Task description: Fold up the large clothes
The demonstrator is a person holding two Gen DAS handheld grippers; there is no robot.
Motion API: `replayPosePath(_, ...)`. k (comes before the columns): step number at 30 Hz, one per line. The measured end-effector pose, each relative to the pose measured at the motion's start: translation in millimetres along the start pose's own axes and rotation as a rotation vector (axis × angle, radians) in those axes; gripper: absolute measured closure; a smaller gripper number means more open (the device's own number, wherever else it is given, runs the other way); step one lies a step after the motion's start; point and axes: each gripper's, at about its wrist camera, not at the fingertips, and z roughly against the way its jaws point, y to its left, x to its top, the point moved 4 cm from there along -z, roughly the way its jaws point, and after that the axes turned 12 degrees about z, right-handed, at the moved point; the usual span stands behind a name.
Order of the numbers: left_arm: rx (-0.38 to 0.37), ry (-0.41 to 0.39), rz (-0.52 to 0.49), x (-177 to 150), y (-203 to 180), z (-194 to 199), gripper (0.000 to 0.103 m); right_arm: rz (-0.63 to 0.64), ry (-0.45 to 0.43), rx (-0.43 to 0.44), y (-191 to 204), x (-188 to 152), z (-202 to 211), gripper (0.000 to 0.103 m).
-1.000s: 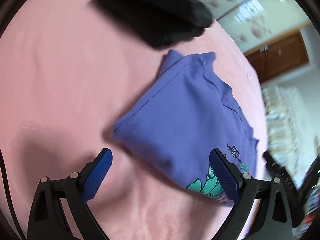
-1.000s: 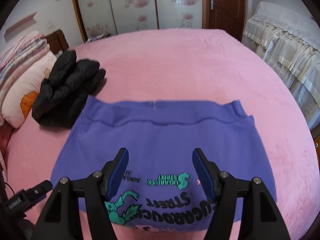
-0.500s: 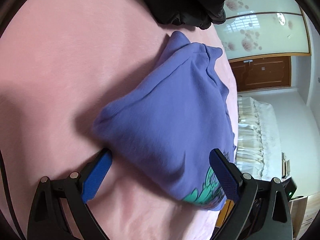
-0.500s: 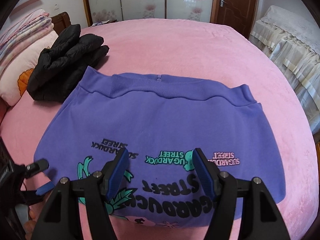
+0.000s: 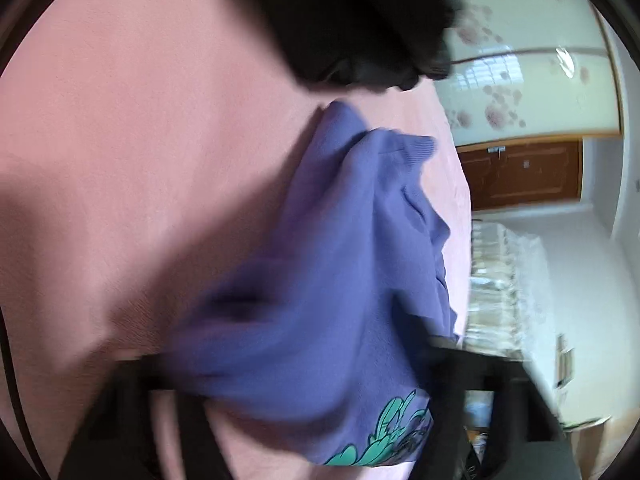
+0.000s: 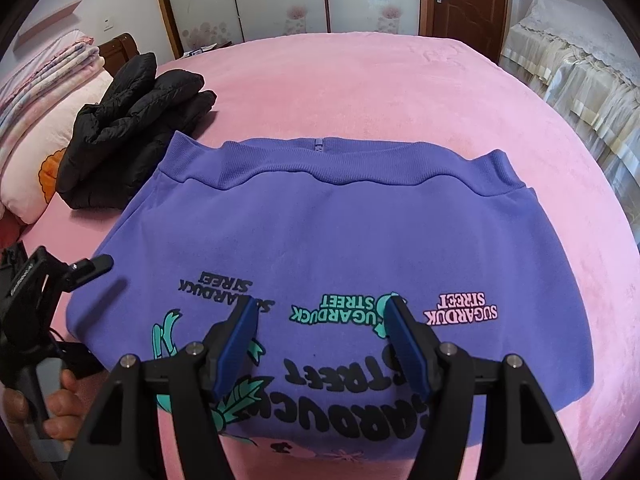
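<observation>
The purple sweatshirt [image 6: 328, 240] lies folded into a broad rectangle on the pink bed [image 6: 360, 88], its ribbed hem at the far edge and the printed side up: "SUGARDUCK STREET" in black, teal and pink, with teal leaves near the close edge. The cloth looks thick and mostly smooth, bunched only at its left corner.

A black puffer jacket [image 6: 128, 136] sits crumpled just beyond that left side, touching or nearly touching the sweatshirt, with a pillow [image 6: 44, 148] and folded blankets behind it. A wardrobe with flowered doors and a brown door stand past the bed.

The right gripper [image 6: 320, 340] hovers over the print with its blue jaws spread, nothing between them. The left gripper [image 5: 296, 384], blurred, is closing its jaws with the sweatshirt's left corner [image 5: 304, 320] between them; a hand [image 6: 44, 412] holds its handle.
</observation>
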Motion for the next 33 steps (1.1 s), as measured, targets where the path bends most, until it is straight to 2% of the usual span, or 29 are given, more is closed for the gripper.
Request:
replayPosePath(3, -0.005, -0.001, -0.090, -5.5, -16.9, 4.1, 0.061, -0.014, -0.001, 0.006, 0.3, 0.7, 1.3, 0.037)
replayPosePath(5, 0.013, 0.020, -0.102, -3.2, -17.4, -3.4, 0.048, -0.022, -0.002, 0.007, 0.2, 1.3, 1.7, 0.037)
replayPosePath(6, 0.009, 0.045, -0.076, -1.0, -14.3, -10.6, 0.034, -0.026, -0.001, 0.008, 0.4, 1.5, 1.7, 0.037)
replayPosePath(7, 0.002, 0.054, -0.055, 2.3, -8.0, -13.0, 0.031, -0.031, -0.001, 0.009, 0.6, 1.3, 1.9, 0.037)
replayPosePath(14, 0.033, 0.066, -0.053, 13.1, 6.4, -45.8, 0.029, -0.039, -0.006, 0.009, 0.8, 0.3, 4.3, 0.037)
replayPosePath(15, 0.025, 0.064, -0.046, 14.5, 4.6, -46.9, 0.032, -0.040, -0.003, 0.008, 0.5, -0.2, 4.3, 0.037)
replayPosePath(16, 0.017, 0.057, -0.047, 15.4, 2.5, -46.3, 0.052, -0.043, -0.002, 0.007, -0.5, -0.7, 4.8, 0.037)
replayPosePath(17, 0.021, 0.061, -0.060, 16.0, -1.5, -48.3, 0.061, -0.046, -0.003, 0.005, -1.2, -0.7, 5.7, 0.037)
replayPosePath(19, 0.035, 0.068, -0.105, 13.6, -10.7, -45.5, 0.072, -0.052, -0.004, -0.005, -2.7, 0.0, 8.2, 0.039)
replayPosePath(20, 0.032, 0.061, -0.134, 11.2, -19.2, -41.8, 0.074, -0.055, -0.003, -0.010, -3.3, 0.9, 9.4, 0.046)
replayPosePath(24, -0.022, 0.037, -0.256, -3.4, -60.4, -19.8, 0.078, -0.072, 0.006, -0.039, -11.4, 6.7, 8.0, 0.082)
replayPosePath(29, -0.063, -0.015, -0.423, -31.0, -117.0, 2.8, 0.078, -0.081, -0.024, -0.034, -19.9, 17.4, -3.0, 0.086)
replayPosePath(33, -0.038, -0.043, -0.582, -58.5, -149.9, 10.5, 0.078, -0.057, 0.021, 0.057, -11.9, 13.3, -34.5, 0.094)
